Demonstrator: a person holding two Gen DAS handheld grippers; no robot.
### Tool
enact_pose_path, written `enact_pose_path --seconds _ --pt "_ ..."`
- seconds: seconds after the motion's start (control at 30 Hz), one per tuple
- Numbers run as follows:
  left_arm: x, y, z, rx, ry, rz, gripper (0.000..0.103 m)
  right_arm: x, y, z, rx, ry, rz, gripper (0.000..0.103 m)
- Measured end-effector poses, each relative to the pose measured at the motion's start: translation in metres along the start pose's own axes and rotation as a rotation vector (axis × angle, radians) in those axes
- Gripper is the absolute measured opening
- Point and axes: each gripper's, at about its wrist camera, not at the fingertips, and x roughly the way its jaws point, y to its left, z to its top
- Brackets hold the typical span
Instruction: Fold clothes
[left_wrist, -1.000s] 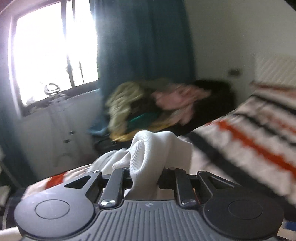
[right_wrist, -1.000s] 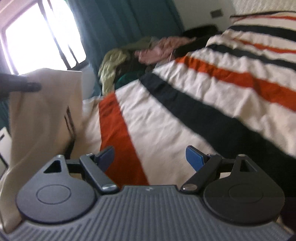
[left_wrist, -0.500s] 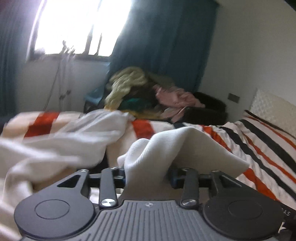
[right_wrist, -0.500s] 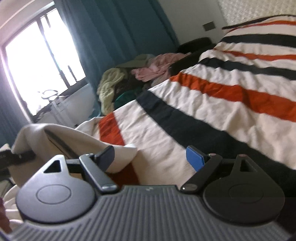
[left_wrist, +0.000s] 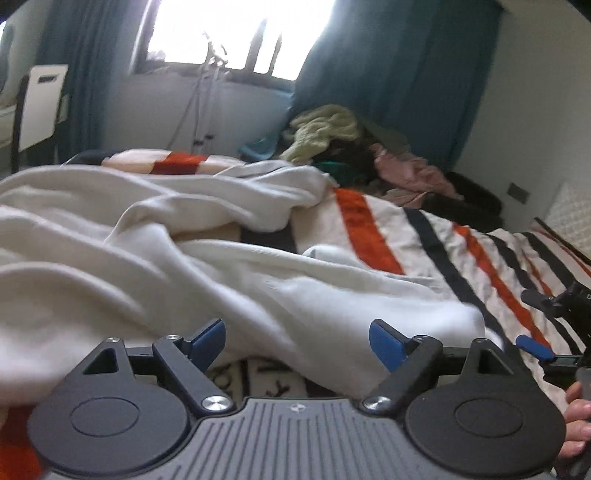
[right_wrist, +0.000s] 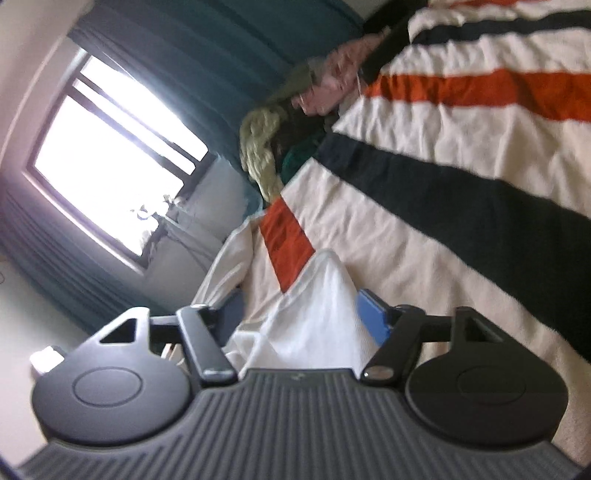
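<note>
Striped bed | white garment crumpled | left claw spread – empty | right claw straddles garment – grip unclear

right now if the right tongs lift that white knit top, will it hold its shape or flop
Probably flops: the white knit top lies in soft rumpled folds across the striped bedspread. The fabric bunched between the right tongs drapes in a peak, so the rest likely trails. It looks thick, perhaps heavy-ish for a top.

A striped bed carries a white garment.
</note>
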Motion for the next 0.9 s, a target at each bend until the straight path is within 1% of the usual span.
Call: enact_pose_path --seconds 0.07,0.13,0.2,0.27,0.37,0.47,0.53,0.63,0.67,0.7,0.73,0.77,0.8,0.83,0.9 --pt "0.004 -0.001 0.002 0.002 0.002 0.008 0.087 0.012 0.001 0.01 0.007 0.061 0.019 0.067" --pt "0.003 -0.003 0.001 0.005 -0.007 0.011 0.087 0.035 0.004 0.023 -0.015 0.164 0.067 0.067" --pt "0.002 -0.004 0.0 0.012 -0.011 0.017 0.087 0.062 0.003 0.035 -0.019 0.261 0.084 0.067" --pt "0.008 -0.003 -0.001 0.0 -0.004 0.022 0.087 0.086 0.0 0.047 -0.025 0.3 0.071 0.067" --pt "0.019 -0.002 -0.001 -0.024 0.009 0.029 0.087 0.119 0.0 0.058 -0.206 0.314 0.005 0.066" --pt "0.03 0.0 -0.001 -0.049 0.023 0.036 0.087 0.148 -0.022 0.051 -0.179 0.354 0.001 0.064" --pt "0.037 0.001 -0.001 -0.066 0.031 0.041 0.087 0.16 -0.037 0.044 -0.141 0.379 0.027 0.063" --pt "0.049 0.003 -0.002 -0.088 0.045 0.053 0.087 0.167 -0.033 0.034 -0.203 0.347 0.082 0.063" --pt "0.053 0.004 -0.002 -0.092 0.052 0.061 0.087 0.169 -0.031 0.032 -0.206 0.342 0.099 0.063" --pt "0.056 0.005 -0.003 -0.096 0.059 0.068 0.087 0.171 -0.029 0.031 -0.208 0.336 0.116 0.056" --pt "0.06 0.006 -0.004 -0.1 0.066 0.075 0.087 0.172 -0.027 0.029 -0.219 0.331 0.106 0.037" --pt "0.063 0.007 -0.005 -0.104 0.073 0.082 0.087 0.173 -0.025 0.027 -0.231 0.326 0.094 0.027" --pt "0.066 0.008 -0.005 -0.109 0.08 0.089 0.087 0.171 -0.023 0.028 -0.24 0.306 0.075 0.012" --pt "0.068 0.009 -0.005 -0.114 0.084 0.092 0.087 0.169 -0.021 0.029 -0.25 0.285 0.056 0.008" --pt "0.068 0.008 -0.004 -0.118 0.082 0.093 0.087 0.157 -0.014 0.039 -0.244 0.212 0.076 0.007"
